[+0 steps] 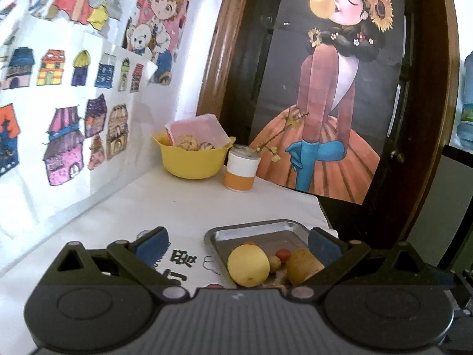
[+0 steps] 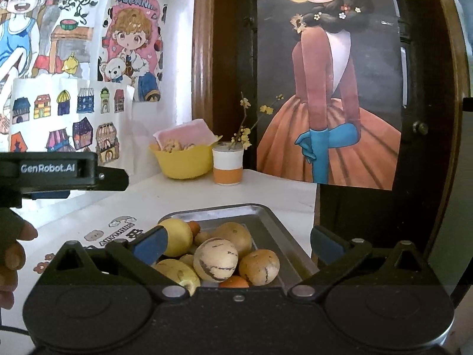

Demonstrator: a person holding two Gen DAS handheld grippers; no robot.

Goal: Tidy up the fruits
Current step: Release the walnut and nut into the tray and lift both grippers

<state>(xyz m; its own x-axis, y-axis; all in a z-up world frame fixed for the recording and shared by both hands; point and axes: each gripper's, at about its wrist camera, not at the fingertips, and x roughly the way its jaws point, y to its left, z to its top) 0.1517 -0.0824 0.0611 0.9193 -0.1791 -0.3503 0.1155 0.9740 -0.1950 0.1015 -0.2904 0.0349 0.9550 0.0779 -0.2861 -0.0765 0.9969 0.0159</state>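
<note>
Left to right: the left gripper point(image 1: 236, 244) hung wide and empty; the right gripper point(image 2: 238, 244), just as wide, held nothing above the fruits point(image 2: 216, 259) heaped in the metal tray point(image 2: 267, 211). Best descend straight onto the striped top one.

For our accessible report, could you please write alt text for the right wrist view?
The open right gripper hovers over a metal tray piled with fruit, including a striped melon. Behind stand a yellow bowl and a cup.
</note>
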